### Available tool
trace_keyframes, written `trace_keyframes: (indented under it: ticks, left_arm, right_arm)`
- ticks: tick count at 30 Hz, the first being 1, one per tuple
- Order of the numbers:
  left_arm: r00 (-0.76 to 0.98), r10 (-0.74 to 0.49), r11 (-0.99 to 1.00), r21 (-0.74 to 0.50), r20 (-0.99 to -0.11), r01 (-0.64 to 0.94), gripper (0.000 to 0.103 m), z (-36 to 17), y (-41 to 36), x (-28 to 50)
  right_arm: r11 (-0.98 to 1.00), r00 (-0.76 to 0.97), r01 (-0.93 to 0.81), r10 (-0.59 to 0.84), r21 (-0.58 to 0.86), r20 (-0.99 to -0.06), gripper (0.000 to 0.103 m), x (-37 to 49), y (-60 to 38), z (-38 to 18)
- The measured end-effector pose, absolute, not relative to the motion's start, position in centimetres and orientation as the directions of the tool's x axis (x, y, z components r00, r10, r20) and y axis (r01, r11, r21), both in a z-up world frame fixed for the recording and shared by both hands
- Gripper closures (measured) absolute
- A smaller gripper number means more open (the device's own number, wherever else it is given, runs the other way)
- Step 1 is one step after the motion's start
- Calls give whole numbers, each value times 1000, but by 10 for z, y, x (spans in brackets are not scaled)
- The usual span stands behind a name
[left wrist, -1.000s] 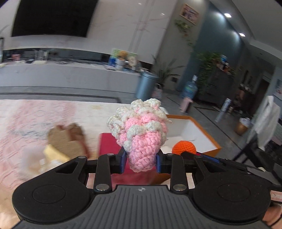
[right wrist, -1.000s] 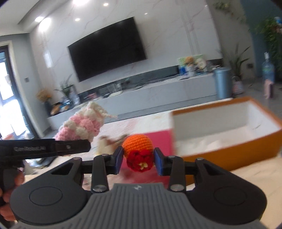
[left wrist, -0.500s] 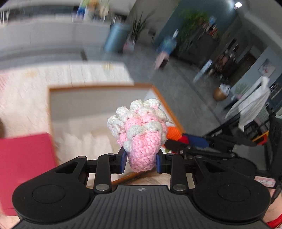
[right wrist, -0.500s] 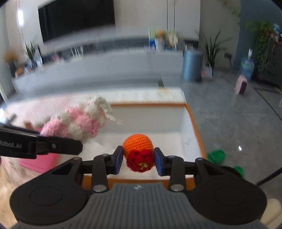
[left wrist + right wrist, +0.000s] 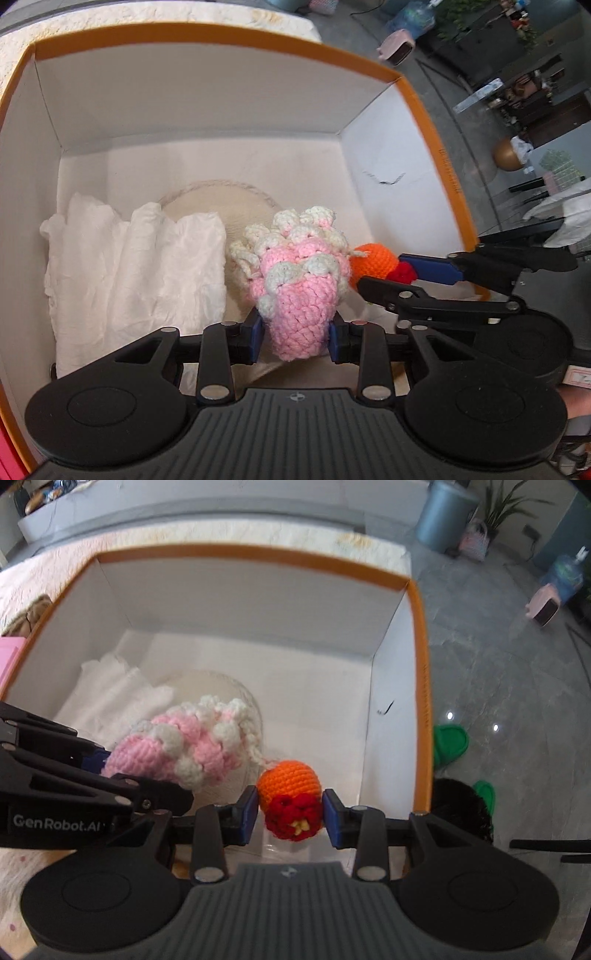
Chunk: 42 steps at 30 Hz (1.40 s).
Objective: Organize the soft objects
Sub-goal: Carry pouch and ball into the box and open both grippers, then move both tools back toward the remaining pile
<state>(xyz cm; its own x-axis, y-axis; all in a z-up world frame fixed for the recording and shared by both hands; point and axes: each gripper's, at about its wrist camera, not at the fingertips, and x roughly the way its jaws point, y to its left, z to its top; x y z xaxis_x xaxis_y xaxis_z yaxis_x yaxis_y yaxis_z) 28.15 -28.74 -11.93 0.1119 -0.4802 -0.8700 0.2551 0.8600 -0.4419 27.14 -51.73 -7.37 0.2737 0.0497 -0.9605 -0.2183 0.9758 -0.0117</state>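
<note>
Left gripper point(image 5: 295, 334) over orange-rimmed box point(image 5: 229, 35), jaws opening, pink-and-cream crochet toy point(image 5: 301, 280) still between pads. Right gripper point(image 5: 290, 816) alongside, clamped on orange-and-red crochet ball point(image 5: 290, 794). White paper point(image 5: 136, 266) on box floor.

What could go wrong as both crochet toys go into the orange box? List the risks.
1. The left gripper is opening while the pink crochet toy hangs above the white paper and round woven piece; it may land unevenly or roll.
2. A strand of the pink toy touches the orange crochet ball in the right gripper; it could snag.
3. The grippers are close and might collide inside the box.
</note>
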Motion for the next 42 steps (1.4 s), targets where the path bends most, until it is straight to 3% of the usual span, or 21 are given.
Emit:
trace_keyframes:
  ticks: [6,10,13,24,32,36,42]
  left_arm:
    - [112,-495,859,-465,-862,216,52,-117,-274,276]
    - [145,-501,859,-472,-853,197,34,-110,-259,271]
    - [164,-529,846,-500,-833,188,27,-104,-246,266]
    - [246,-603,797,-557,-759,234,24,-57,-204,241]
    - [459,-574,819,-466,-678,335,25,-6,-176,189]
    - [569,-538,842,-414,-622,345,26,12,-149,162]
    - [691,-471,882,-320,-548,347,28,25,-109,121]
  right_arm:
    - [975,250,-220,51,-5,-967,66,282,-521,-75]
    - [978,245,-210,43,-10,-969,62,282,-520,-67]
    - [978,263,-206,16,-40,-965,50,281,-514,-59]
    - [979,357,-181,-24,-94,-934,43,253,-484,-9]
    - [971,495,-214,14,-107,-869,43,207,-431,29]
    - [975,580,-211,73,-64,-811,43,177,-394,39]
    - [977,714,-166,213,134,-667,43,130,-354,36]
